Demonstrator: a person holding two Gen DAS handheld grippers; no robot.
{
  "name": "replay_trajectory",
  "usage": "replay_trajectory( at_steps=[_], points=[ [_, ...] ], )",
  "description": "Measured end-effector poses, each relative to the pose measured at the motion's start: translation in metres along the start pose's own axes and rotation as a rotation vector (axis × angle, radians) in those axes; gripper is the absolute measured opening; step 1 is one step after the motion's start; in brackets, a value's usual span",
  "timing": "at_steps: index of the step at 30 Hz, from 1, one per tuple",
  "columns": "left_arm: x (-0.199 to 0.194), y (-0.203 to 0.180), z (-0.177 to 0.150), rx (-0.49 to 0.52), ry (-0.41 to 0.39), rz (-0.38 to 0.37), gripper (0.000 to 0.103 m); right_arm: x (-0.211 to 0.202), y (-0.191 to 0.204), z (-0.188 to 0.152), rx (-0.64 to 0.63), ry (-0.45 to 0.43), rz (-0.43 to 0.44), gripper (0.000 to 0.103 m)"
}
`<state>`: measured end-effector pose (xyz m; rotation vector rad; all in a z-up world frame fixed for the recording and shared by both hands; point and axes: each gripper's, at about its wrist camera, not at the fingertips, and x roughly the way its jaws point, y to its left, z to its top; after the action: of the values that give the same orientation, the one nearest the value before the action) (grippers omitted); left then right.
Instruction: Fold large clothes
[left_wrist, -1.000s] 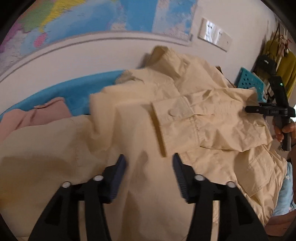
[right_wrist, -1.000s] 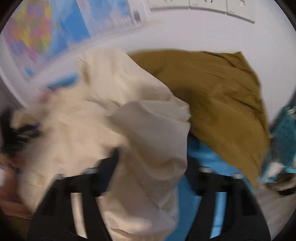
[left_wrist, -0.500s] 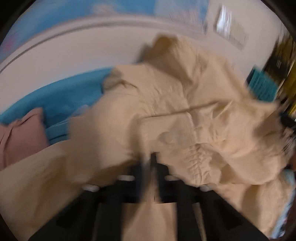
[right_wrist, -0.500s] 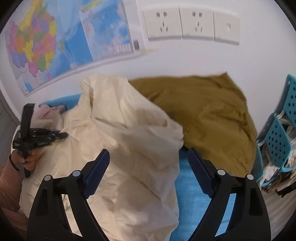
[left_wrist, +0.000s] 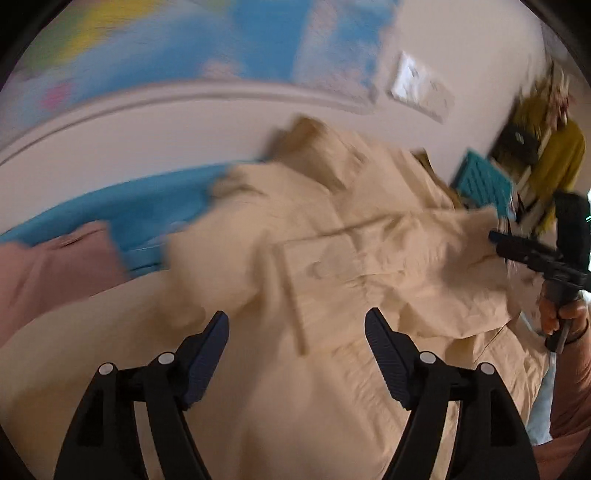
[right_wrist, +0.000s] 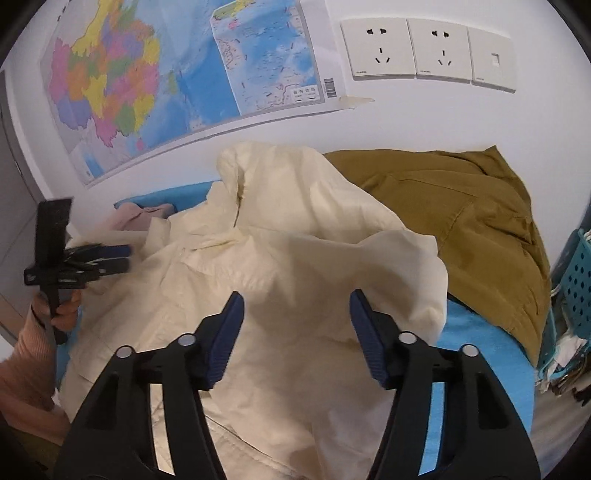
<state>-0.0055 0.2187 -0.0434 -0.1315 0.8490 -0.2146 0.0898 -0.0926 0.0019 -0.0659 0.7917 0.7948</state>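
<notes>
A large cream jacket (left_wrist: 332, 266) with a buttoned chest pocket lies crumpled on a blue surface (left_wrist: 110, 206); it also shows in the right wrist view (right_wrist: 280, 258). My left gripper (left_wrist: 297, 328) is open and empty just above the jacket's front. It also shows at the left of the right wrist view (right_wrist: 122, 258), beside the jacket's edge. My right gripper (right_wrist: 295, 314) is open and empty over a raised fold of the jacket. It appears at the right of the left wrist view (left_wrist: 496, 238), at the jacket's far edge. The left wrist view is blurred.
A pink garment (left_wrist: 51, 266) lies at the left on the blue surface. An olive-brown garment (right_wrist: 461, 206) lies heaped at the back right. A teal perforated basket (right_wrist: 576, 280) stands at the right edge. A map (right_wrist: 166, 77) and wall sockets (right_wrist: 424, 51) are on the wall behind.
My left gripper closed on the jacket half a second ago and has now opened and let go. My right gripper released the fold a second ago and stays open above it.
</notes>
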Motion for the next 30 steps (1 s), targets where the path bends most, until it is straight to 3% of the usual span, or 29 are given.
replay_trajectory(
  at_steps=[3, 6, 8, 13, 16, 19, 23, 27, 30],
  points=[
    [0.04, -0.019, 0.011, 0.052, 0.071, 0.025, 0.073, 0.001, -0.001, -0.004, 0.013, 0.017, 0.009, 0.063],
    [0.063, -0.012, 0.012, -0.002, 0.128, 0.018, 0.078, 0.001, -0.002, -0.007, 0.016, 0.021, 0.01, 0.065],
    [0.066, -0.004, 0.01, -0.054, 0.14, -0.036, 0.08, 0.003, -0.003, -0.009, 0.018, 0.023, 0.013, 0.066],
    [0.054, -0.007, 0.013, -0.071, 0.105, -0.125, 0.071, 0.008, -0.011, -0.009, 0.043, 0.024, 0.025, 0.066],
    [0.042, -0.009, 0.014, -0.077, 0.049, -0.056, 0.066, 0.007, -0.013, -0.009, 0.059, 0.015, 0.032, 0.066],
    [0.027, -0.008, 0.01, -0.076, -0.02, -0.066, 0.066, 0.007, -0.011, -0.011, 0.051, 0.019, 0.033, 0.066],
    [0.029, -0.017, 0.004, 0.002, 0.012, -0.066, 0.066, 0.01, -0.011, -0.015, 0.051, 0.03, 0.041, 0.067],
    [0.045, -0.01, 0.003, -0.037, 0.068, -0.088, 0.068, 0.011, -0.012, -0.016, 0.063, 0.031, 0.049, 0.067],
    [0.028, -0.006, 0.005, -0.059, -0.006, -0.102, 0.067, 0.01, -0.011, -0.018, 0.059, 0.034, 0.047, 0.067]
  ],
)
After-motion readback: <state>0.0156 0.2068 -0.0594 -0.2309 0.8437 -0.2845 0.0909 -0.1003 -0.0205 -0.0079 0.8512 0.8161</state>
